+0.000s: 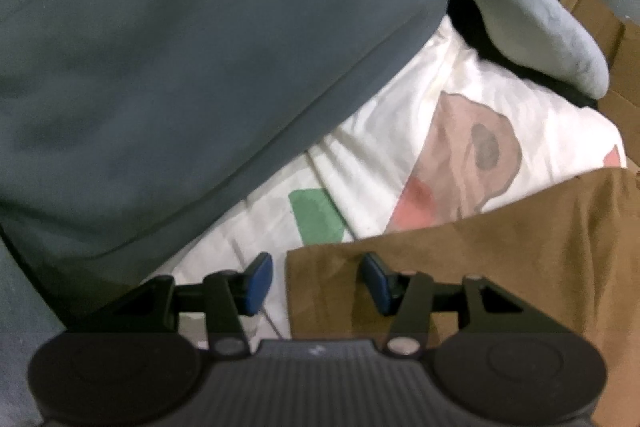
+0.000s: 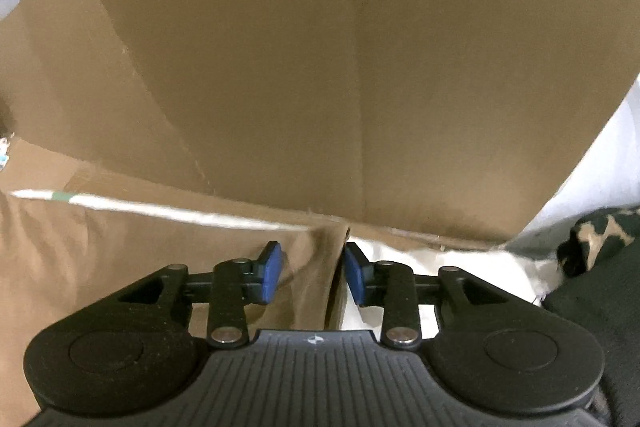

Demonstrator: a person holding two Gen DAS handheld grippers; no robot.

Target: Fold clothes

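While the brown garment (image 1: 480,259) lay on the white printed sheet (image 1: 400,131), its corner edge sat between the parted pads of the left claw (image 1: 316,281). The right claw (image 2: 312,273) straddled another brown fold, released. A cardboard box (image 2: 320,47) blocked ahead; a grey cushion (image 1: 180,67) crowded left.

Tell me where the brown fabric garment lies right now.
In the left wrist view the brown fabric garment fills the lower right, spread over the white printed sheet, its corner edge between the left tool's open blue pads.
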